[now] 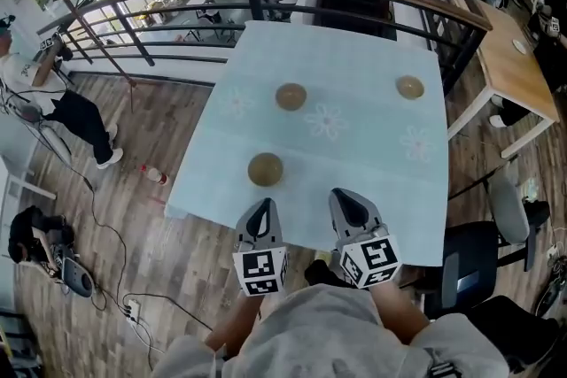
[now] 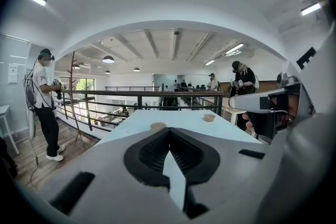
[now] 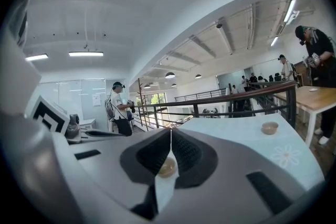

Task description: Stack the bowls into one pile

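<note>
just at the table (image 1: 390,199) edge, left tongs (image 1: 263,206) and right tongs (image 1: 347,196) sit shut and empty, bowls (image 1: 265,169) well apart beyond

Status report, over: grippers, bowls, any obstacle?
Left gripper shut, empty. Right gripper shut, empty. Near bowl, centre bowl, right bowl apart on table, none stacked. Nothing blocks near bowl.

Both handheld units same build: left gripper (image 1: 264,206) and right gripper (image 1: 346,196), light grey plastic shells, tapered noses. Black ribbed pads (image 2: 152,152) inside jaws. Marker cube (image 1: 260,270) on back of each, black-and-white square codes. Wearer in pale grey top (image 1: 328,332).
</note>
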A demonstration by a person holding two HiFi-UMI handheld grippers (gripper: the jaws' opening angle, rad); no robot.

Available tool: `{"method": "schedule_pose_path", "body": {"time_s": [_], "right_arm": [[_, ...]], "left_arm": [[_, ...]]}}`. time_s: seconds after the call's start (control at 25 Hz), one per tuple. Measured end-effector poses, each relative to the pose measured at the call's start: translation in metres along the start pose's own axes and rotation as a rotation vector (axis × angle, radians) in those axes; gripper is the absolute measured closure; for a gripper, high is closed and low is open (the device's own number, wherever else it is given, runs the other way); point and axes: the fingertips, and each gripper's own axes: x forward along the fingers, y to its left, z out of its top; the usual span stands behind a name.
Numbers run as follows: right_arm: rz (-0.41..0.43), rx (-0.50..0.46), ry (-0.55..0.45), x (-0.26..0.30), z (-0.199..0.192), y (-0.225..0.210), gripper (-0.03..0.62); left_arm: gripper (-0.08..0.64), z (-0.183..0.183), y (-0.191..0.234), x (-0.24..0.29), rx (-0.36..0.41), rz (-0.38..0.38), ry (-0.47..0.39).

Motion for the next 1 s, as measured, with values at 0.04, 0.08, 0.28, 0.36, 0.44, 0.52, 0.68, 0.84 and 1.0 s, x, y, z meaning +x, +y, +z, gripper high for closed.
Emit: {"method": "schedule_pose_path", "body": {"time_s": [0.04,0.08,0.28,0.36,0.44,0.52,0.68,0.84,1.0], "right_arm": [[0.006,0.001,0.002,0.004,0.001,-0.003,0.565],[0.011,0.003,0.001,0.009,0.002,-0.006,0.565],[0.031,0.042,0.012,0.031,0.003,-0.021,0.565],[0.039,0.066,0.02,0.037,0.0,-0.027,0.565],[0.046,0.082,0.022,0.042,-0.001,-0.033,0.565],[0.056,0.102,0.026,0.049,-0.005,-0.037,0.565],[0.066,0.123,0.037,0.064,-0.01,-0.041,0.565],[0.055,0.124,0.055,0.072,-0.015,-0.041,0.565],[0.023,0.114,0.075,0.085,-0.019,-0.038,0.565]], "left_arm": [[0.543,0.0,0.003,0.005,-0.001,0.007,0.004],[0.543,0.001,0.006,0.011,0.002,0.013,0.009],[0.543,-0.008,0.029,0.04,0.007,0.042,0.073],[0.543,-0.018,0.038,0.049,0.008,0.062,0.112],[0.543,-0.025,0.045,0.056,0.007,0.074,0.148],[0.543,-0.034,0.05,0.061,-0.007,0.077,0.186],[0.541,-0.05,0.058,0.069,-0.034,0.071,0.242],[0.541,-0.063,0.068,0.08,-0.025,0.063,0.282],[0.502,-0.088,0.092,0.101,-0.047,0.034,0.344]]}}
